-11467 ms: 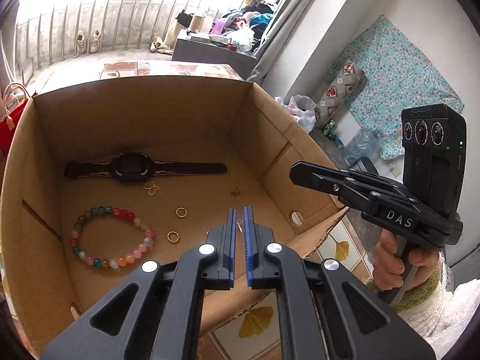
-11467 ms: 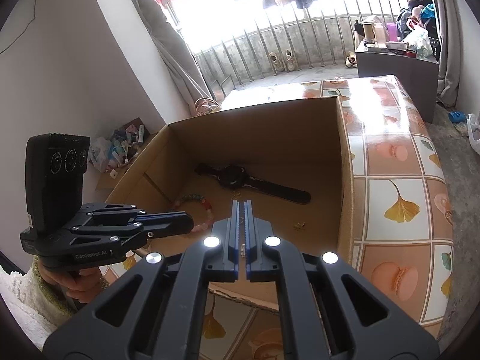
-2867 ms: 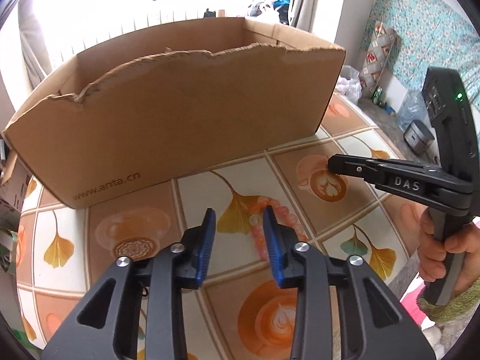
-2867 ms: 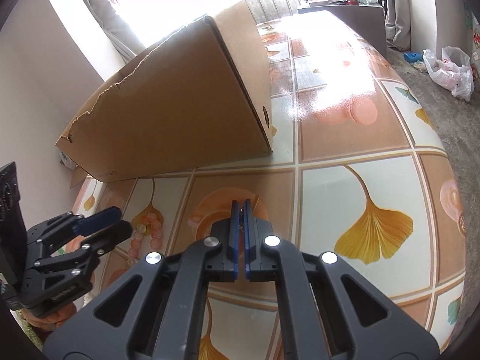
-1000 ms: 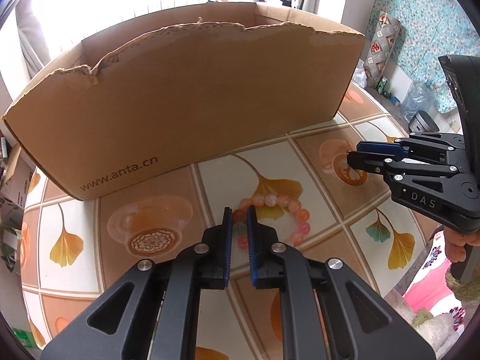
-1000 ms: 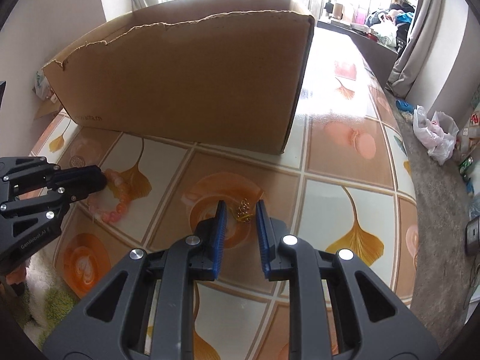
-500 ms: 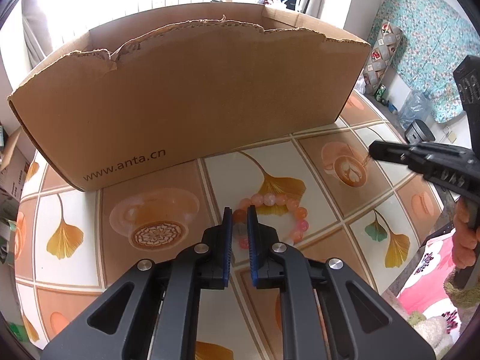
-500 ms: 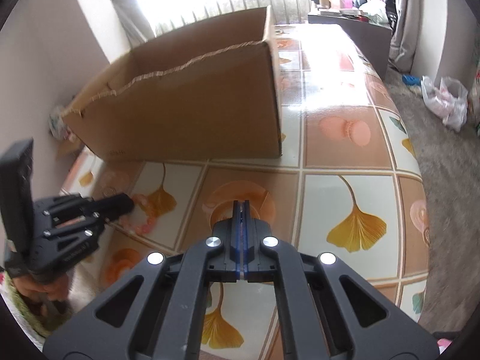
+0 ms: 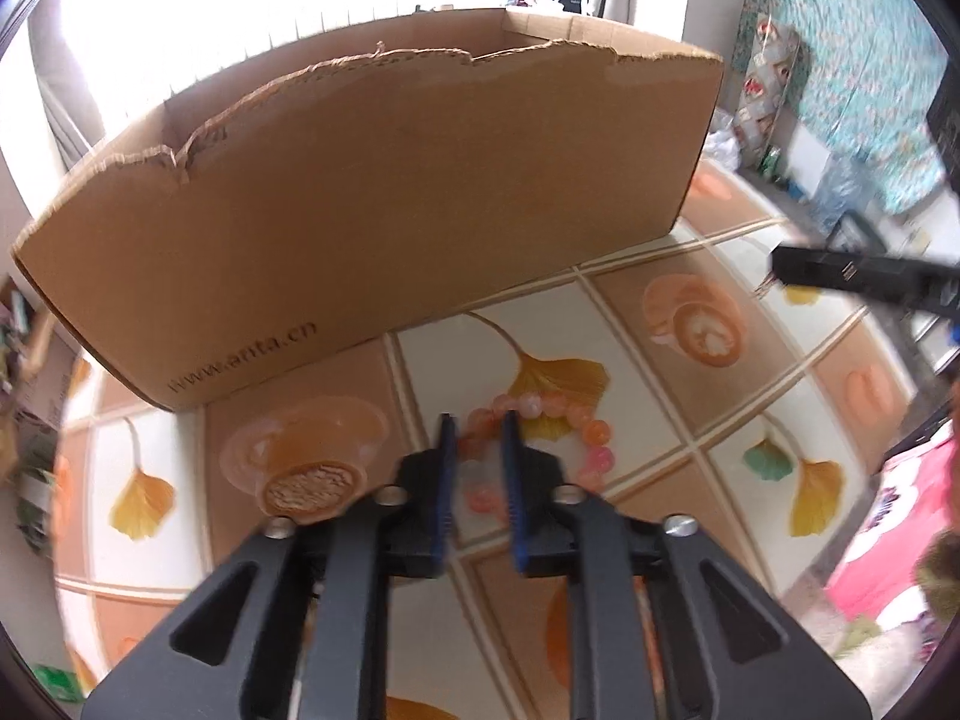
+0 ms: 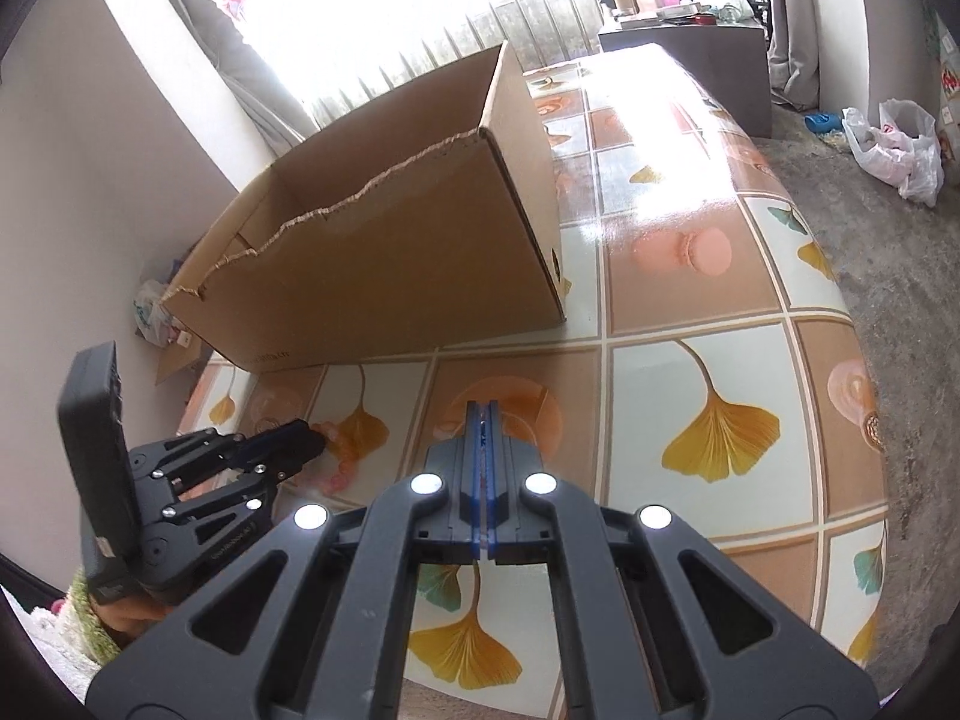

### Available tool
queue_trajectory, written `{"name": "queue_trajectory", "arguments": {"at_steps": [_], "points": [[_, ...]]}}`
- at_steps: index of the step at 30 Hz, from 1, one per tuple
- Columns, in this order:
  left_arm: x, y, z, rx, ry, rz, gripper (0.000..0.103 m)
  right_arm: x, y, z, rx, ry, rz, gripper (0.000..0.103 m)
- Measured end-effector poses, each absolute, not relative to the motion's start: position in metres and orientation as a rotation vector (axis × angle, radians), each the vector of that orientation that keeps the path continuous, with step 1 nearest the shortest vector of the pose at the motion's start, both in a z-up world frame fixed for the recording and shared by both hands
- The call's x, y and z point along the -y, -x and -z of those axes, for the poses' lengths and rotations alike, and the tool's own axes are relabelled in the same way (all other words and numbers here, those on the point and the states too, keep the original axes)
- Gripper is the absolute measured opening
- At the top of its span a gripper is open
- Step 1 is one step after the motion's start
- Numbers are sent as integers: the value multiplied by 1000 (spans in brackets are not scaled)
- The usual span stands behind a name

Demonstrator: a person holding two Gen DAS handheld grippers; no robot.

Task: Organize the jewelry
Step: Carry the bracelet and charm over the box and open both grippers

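The tiled table (image 9: 690, 420) with the ginkgo leaf and coffee cup pictures fills the near half of both views. On it stands the big cardboard box (image 9: 390, 210), open at the top with a torn near edge. Its tall near wall hides everything inside. On the floor to the right lies a white plastic bag (image 10: 894, 150), and a flowered cloth (image 9: 852, 90) hangs on the far right wall.

The left gripper (image 9: 477, 450) points down at the table, near the box. Its fingers are clenched on one side of the bead bracelet (image 9: 558, 405); the rest of the pink and orange ring lies flat on the leaf tile. The right gripper (image 10: 483, 414) is above the table, to the right, with its fingers pressed fully together. A small gold piece (image 9: 763, 287) seems to hang from its tip, but it is blurred.

One second ago the right fingers stood apart around this gold piece on the cup tile. Now they are closed and raised, and that tile is bare. The left grip on the bracelet has not changed.

The left wrist view shows the beads between the blue pads, and the right gripper (image 9: 780, 267) from the side. The right wrist view shows the left gripper (image 10: 312, 441) from the side, with its tip covering part of the bracelet (image 10: 336, 480). There the gold piece cannot be made out between the shut fingers.
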State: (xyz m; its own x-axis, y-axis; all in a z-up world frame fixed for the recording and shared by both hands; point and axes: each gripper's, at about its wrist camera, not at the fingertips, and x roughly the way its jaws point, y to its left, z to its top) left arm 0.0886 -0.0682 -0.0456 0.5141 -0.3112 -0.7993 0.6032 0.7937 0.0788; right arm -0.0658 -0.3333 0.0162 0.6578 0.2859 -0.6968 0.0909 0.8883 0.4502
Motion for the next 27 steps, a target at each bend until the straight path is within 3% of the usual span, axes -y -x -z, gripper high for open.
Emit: {"name": "queue_trajectory", "arguments": {"at_steps": [9,27], "points": [[52,-81,22,-852,-239,667,10,341,82,-50,-763,-517,-109,0],[26,-67,-131,-504,-175,771,10,319,40,-144,-543,-411,-232,0]]}}
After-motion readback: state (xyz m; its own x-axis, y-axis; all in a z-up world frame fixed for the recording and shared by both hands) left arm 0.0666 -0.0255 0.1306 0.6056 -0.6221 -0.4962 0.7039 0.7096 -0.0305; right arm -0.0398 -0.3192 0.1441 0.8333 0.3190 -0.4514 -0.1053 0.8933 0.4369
